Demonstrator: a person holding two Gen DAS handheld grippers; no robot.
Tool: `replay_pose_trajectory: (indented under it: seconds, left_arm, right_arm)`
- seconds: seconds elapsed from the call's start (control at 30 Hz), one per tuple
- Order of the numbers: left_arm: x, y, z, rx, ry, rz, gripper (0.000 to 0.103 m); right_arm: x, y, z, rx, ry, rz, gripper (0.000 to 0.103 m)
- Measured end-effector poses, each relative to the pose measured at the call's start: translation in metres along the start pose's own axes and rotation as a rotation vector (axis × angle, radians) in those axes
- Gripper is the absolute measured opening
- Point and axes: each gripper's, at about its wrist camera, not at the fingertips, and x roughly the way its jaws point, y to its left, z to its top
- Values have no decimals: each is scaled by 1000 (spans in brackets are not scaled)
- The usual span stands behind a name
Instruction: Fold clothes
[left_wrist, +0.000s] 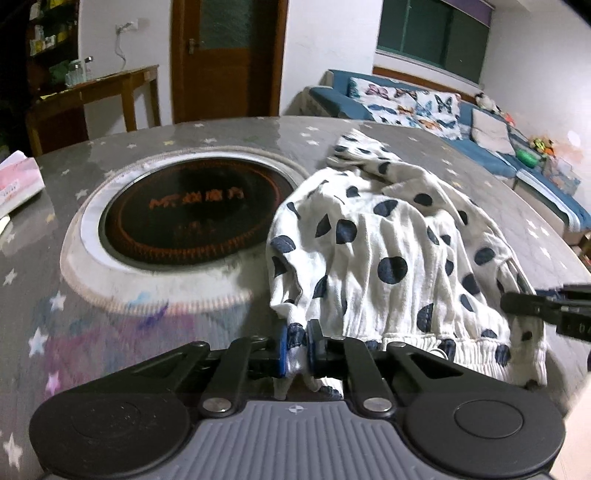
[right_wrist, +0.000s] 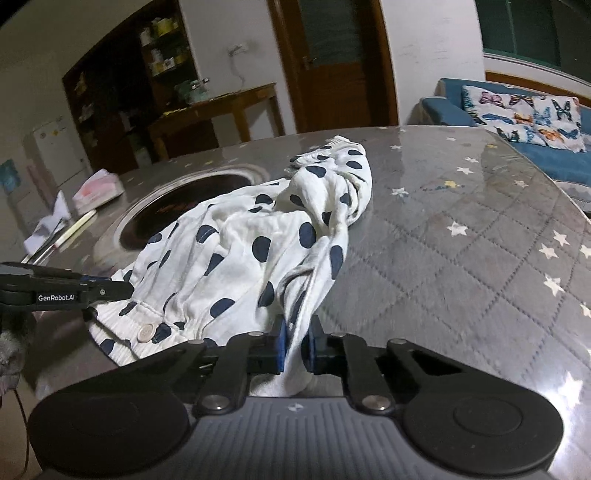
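A grey star-patterned desk (right_wrist: 461, 236) with a round cooktop (left_wrist: 192, 218) carries polka-dot clothes (left_wrist: 388, 251); the left gripper (left_wrist: 295, 343) and right gripper (right_wrist: 295, 343) both pinch its waistband, with a blue sofa (left_wrist: 491, 155) behind.

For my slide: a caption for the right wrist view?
Right tool shut on the spotted garment on the table.

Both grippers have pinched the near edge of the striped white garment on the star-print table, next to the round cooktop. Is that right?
Not striped: the white garment is dotted with dark navy spots, plain in both wrist views. The rest holds: the left gripper and right gripper each pinch its near edge on the star-print table, beside the round cooktop.
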Motion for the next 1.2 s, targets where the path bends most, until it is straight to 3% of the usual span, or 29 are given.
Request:
replay_pose_trajectory:
  seconds: [0.13,0.2,0.27,0.53,0.7,0.83,1.0,1.2]
  left_arm:
    - [-14,-1,-12,22,20,-28,12]
    - [-19,-1,-14,31,24,-39,14]
    - [-24,0,-11,33,17,-46,18]
    - [-39,1,19,36,-63,-55,20]
    - [-45,0,40,17,-111,-82,30]
    - [-42,-3,51,24,-120,-76,29]
    - [-18,-10,68,8,-124,-112,28]
    - [32,-16,77,7,-54,-138,27]
  right_arm:
    - [-16,-1,-9,-17,50,27,11]
    - [-22,-2,-10,-24,70,31,20]
    - [-29,-4,-8,-34,71,23,22]
    - [-37,0,40,-148,-14,6,34]
    - [-12,9,82,-231,-57,-10,35]
    - [18,15,112,-301,-66,-16,36]
    - [69,26,138,-400,-30,-50,39]
    - [122,38,152,-504,50,-61,40]
